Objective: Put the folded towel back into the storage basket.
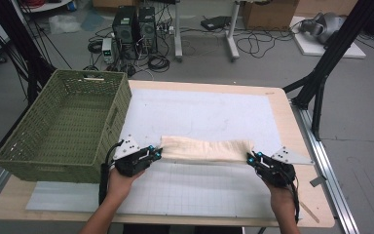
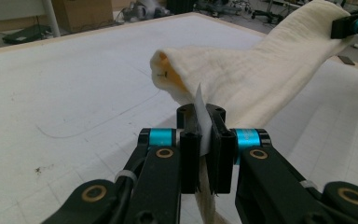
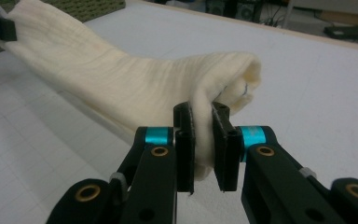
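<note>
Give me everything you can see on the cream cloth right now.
The cream cloth looks like soft, finely ribbed fabric, gathered lengthwise into a thick band. It stretches across the white mat, sagging slightly in the middle. The left gripper is shut on one end, where a small white tag sticks up between the jaws; the right gripper is shut on the other. Both ends bunch into rounded folds past the jaws.

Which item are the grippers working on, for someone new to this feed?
Find the white mat on the wooden table, right of the green basket. Across its near half hangs a cream cloth, stretched between the left gripper and right gripper. It is the one soft, pale thing there.
</note>
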The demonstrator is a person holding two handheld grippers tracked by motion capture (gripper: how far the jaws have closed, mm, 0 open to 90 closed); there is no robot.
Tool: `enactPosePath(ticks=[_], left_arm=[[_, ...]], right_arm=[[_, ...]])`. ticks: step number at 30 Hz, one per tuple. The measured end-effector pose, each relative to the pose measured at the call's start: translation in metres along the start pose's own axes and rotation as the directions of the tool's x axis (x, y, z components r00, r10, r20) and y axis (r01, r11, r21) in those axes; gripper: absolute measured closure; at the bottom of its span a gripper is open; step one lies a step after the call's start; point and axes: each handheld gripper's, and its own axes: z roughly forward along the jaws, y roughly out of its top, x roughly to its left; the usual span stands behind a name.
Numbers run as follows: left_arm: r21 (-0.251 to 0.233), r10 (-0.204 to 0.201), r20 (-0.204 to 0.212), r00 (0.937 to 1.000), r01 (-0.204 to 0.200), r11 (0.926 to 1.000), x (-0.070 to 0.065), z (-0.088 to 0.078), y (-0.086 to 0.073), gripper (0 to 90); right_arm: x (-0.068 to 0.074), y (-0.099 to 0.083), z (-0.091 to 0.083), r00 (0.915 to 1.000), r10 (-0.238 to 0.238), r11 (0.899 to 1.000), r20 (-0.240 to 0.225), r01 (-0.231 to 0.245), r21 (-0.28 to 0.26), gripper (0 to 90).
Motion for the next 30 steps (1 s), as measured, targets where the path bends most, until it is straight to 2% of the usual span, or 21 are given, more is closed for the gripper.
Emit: enactPosePath(ticks=[8,12,30], left_arm=[[-0.037,0.01,-0.008,0.9999,-0.01,0.9993,-0.003,-0.005,0.006,84.7],[-0.052,0.011,-0.01,0.9999,-0.012,0.9986,-0.004,-0.007,0.009,84.7],[-0.059,0.014,-0.014,0.9998,-0.015,0.9981,-0.005,-0.008,0.012,84.6]], right_arm=[[0.004,0.012,-0.012,1.0,0.0,0.998,0.003,0.0,-0.07,80.9],[0.004,0.011,-0.011,1.0,0.0,0.997,0.006,0.0,-0.071,80.8],[0.004,0.009,-0.011,1.0,0.007,0.998,0.006,-0.007,-0.065,80.7]])
